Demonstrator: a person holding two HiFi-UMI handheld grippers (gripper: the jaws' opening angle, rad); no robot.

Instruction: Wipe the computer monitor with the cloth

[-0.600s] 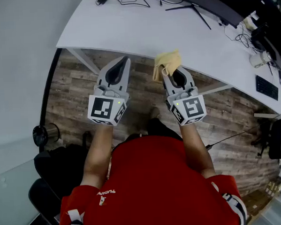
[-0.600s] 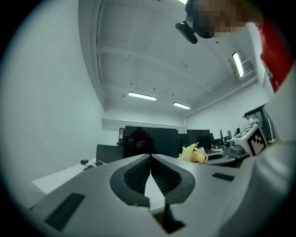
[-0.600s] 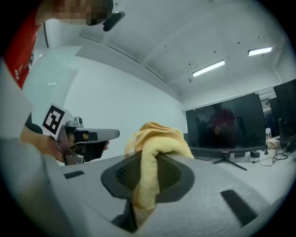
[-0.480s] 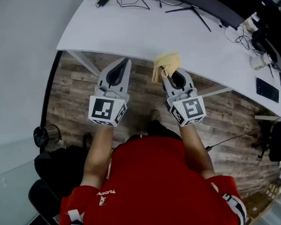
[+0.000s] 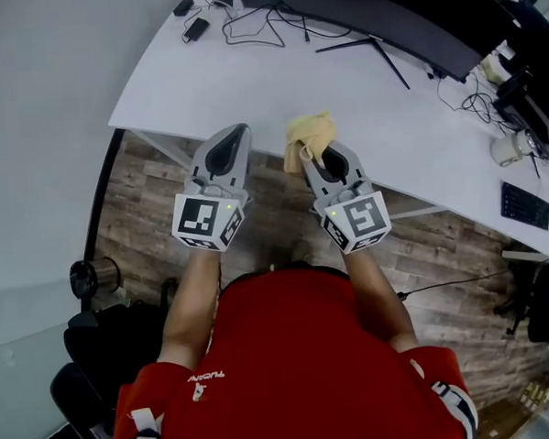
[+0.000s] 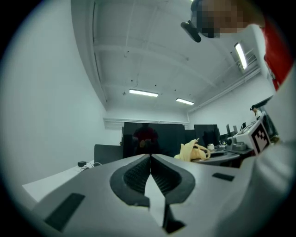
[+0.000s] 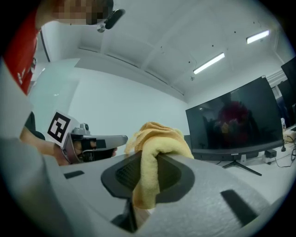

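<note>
hovering side by side at the near edge of the counter [image 5: 249, 78], open floor [image 5: 137, 230] beneath, left tongs [image 5: 240, 131] pressed together empty, right tongs [image 5: 311, 154] clamped on the bunched yellow cloth [image 5: 308, 130] poking forward toward the monitor [image 5: 383, 20] stretched along the far side.

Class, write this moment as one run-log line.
right gripper: shut on yellow cloth | left gripper: shut, empty | monitor: not yet touched
</note>
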